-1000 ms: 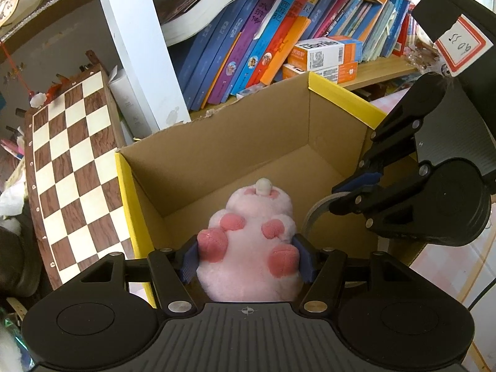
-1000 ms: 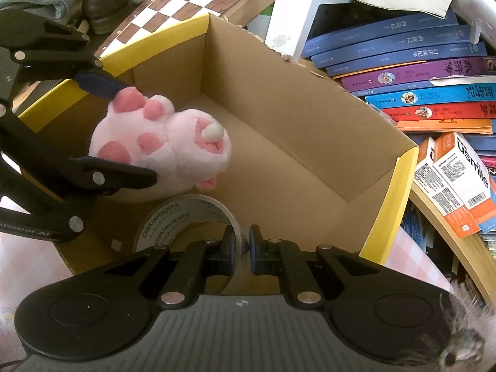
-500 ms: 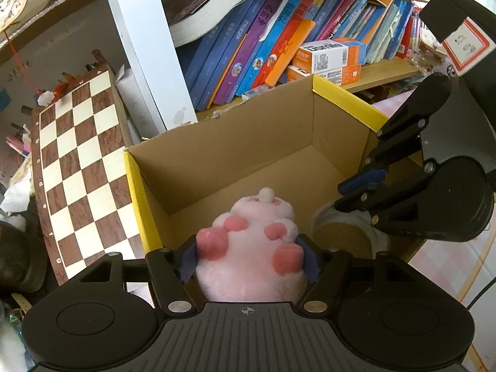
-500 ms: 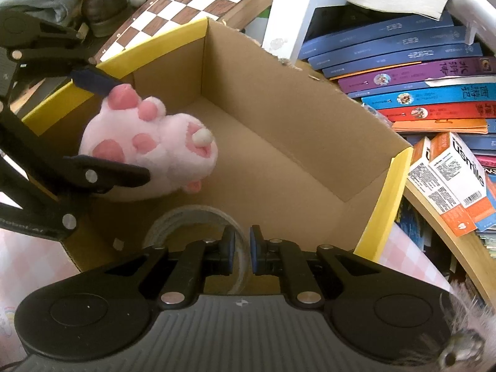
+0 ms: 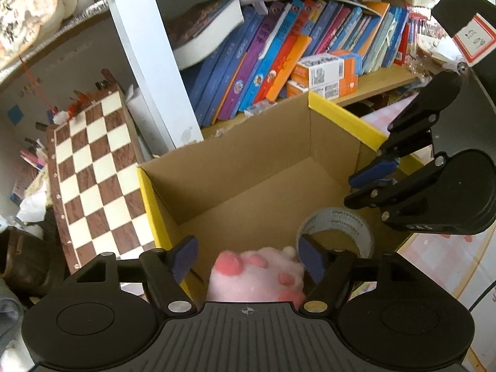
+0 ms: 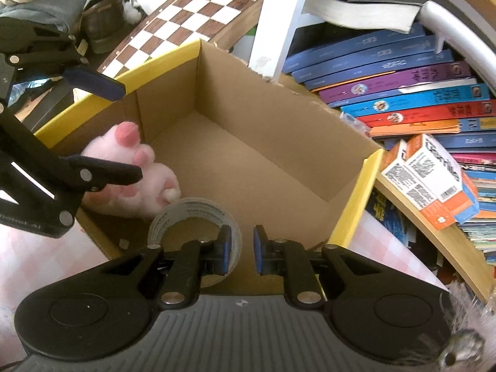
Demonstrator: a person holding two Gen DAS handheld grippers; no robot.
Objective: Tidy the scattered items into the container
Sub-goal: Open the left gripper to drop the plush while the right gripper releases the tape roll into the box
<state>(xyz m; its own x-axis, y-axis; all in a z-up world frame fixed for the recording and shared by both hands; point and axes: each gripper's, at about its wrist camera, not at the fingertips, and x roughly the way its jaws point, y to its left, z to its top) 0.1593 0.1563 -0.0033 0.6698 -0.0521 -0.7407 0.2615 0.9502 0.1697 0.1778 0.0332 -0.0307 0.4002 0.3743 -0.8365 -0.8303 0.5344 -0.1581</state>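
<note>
A cardboard box with yellow-taped rim stands open before both grippers. A pink plush toy lies inside it at the near wall. A grey tape roll lies in the box beside the plush. My left gripper is open above the plush, its pads clear of it. My right gripper is open a little, its left finger inside the tape roll's ring, not clamping it.
A chessboard leans left of the box. A shelf of books and small cartons stands behind it. A white post rises at the box's back corner. A pink checked cloth covers the table.
My left gripper has opened and let go of the plush, which dropped into the box. My right gripper has opened slightly and released the tape roll. Both grippers have pulled back and up.
</note>
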